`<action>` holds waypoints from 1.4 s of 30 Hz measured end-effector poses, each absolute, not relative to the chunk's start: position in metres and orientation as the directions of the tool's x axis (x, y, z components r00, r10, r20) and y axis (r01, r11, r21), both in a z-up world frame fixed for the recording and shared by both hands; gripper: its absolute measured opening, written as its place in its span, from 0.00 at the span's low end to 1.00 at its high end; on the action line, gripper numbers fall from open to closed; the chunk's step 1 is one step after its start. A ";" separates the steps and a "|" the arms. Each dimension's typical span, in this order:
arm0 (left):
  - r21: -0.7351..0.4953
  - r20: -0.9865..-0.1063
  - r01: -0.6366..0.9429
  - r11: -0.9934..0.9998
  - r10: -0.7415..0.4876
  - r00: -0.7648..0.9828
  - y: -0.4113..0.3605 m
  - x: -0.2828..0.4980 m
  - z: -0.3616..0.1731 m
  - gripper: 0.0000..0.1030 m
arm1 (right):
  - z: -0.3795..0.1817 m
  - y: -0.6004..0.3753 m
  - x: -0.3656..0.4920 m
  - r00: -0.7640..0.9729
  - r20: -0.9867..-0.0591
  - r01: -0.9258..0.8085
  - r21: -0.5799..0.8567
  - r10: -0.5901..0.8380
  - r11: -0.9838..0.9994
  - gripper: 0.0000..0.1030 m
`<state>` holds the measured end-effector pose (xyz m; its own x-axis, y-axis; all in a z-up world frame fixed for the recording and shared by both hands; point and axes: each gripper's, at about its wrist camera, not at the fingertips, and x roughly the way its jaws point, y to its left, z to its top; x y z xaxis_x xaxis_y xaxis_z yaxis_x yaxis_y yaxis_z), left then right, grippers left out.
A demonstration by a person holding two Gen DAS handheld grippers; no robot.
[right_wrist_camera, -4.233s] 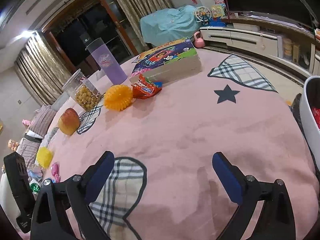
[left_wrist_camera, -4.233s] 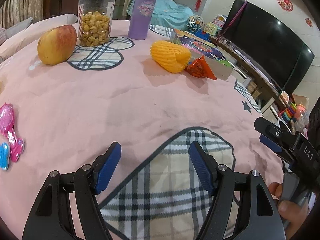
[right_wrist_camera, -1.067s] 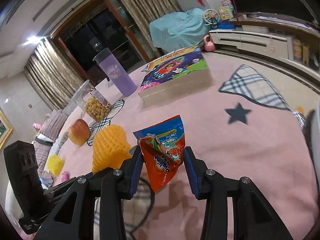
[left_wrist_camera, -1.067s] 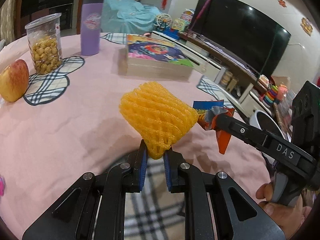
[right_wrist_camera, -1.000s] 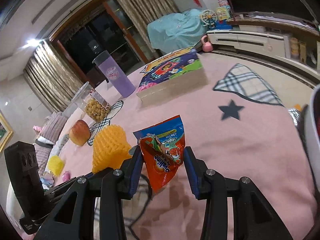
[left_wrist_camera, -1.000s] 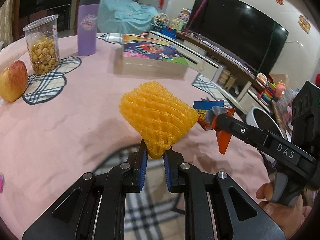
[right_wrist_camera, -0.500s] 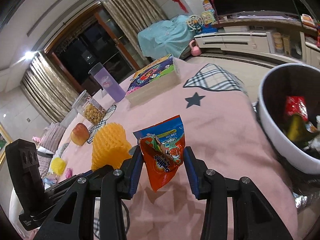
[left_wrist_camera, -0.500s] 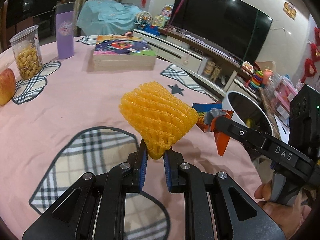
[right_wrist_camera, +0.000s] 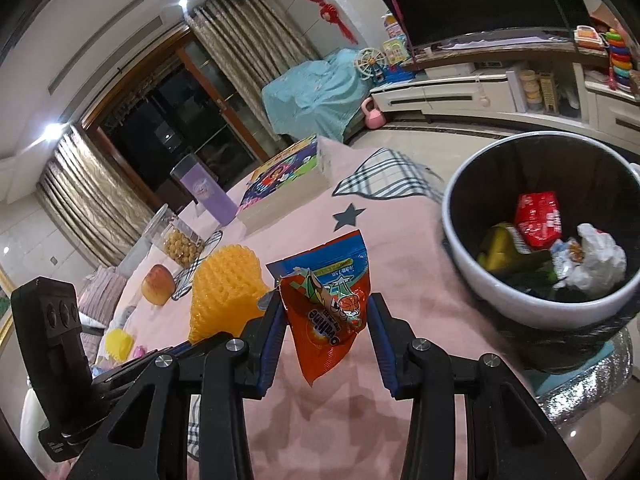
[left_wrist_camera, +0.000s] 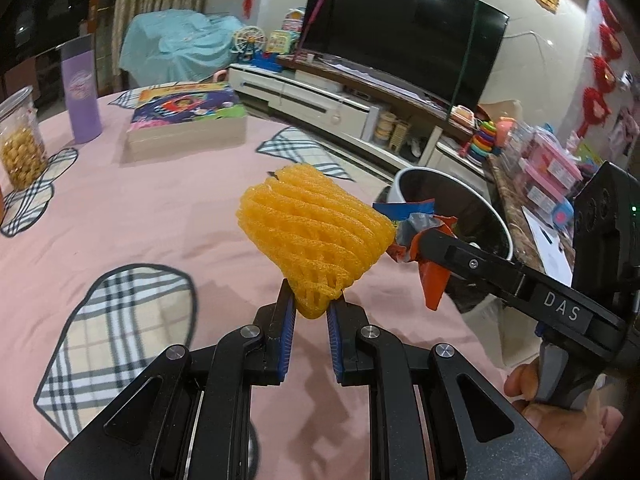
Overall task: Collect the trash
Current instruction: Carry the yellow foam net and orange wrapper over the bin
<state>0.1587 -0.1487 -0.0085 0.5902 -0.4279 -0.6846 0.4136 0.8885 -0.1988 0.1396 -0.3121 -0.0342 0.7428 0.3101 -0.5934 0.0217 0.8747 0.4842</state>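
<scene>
My left gripper (left_wrist_camera: 311,312) is shut on the narrow end of an orange foam fruit net (left_wrist_camera: 314,236), held above the pink tablecloth. In the right wrist view my right gripper (right_wrist_camera: 326,320) is shut on an orange and blue snack wrapper (right_wrist_camera: 326,312), also held in the air. The foam net (right_wrist_camera: 226,292) shows just left of it. A white trash bin (right_wrist_camera: 492,292) with a black liner stands beyond the table edge, to the right and ahead of both grippers, and holds a red wrapper (right_wrist_camera: 538,216) and crumpled white paper. The same bin (left_wrist_camera: 412,178) shows behind the net in the left wrist view.
On the pink tablecloth (left_wrist_camera: 160,216) lie a picture-book box (left_wrist_camera: 186,120), a purple tumbler (left_wrist_camera: 80,88), a jar of snacks (left_wrist_camera: 18,140) and an apple (right_wrist_camera: 158,290). A TV stand (left_wrist_camera: 340,104) and toy shelves line the far wall. A hand (left_wrist_camera: 556,404) holds the right gripper.
Both grippers, each still holding its item, have moved across the table towards its edge. The trash bin has come into full view at the right, much closer than before.
</scene>
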 end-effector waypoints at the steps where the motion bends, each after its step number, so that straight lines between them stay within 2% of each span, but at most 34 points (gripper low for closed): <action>1: -0.197 -0.685 0.419 0.886 -0.431 0.588 -0.153 0.158 -0.008 0.14 | -0.034 -0.315 0.138 0.745 -0.592 0.025 0.483 0.306 0.875 0.40; 42: -0.157 -0.685 0.612 0.775 -0.532 0.499 -0.285 0.153 0.009 0.14 | -0.019 -0.433 0.096 0.814 -0.567 0.203 0.480 0.126 0.853 0.40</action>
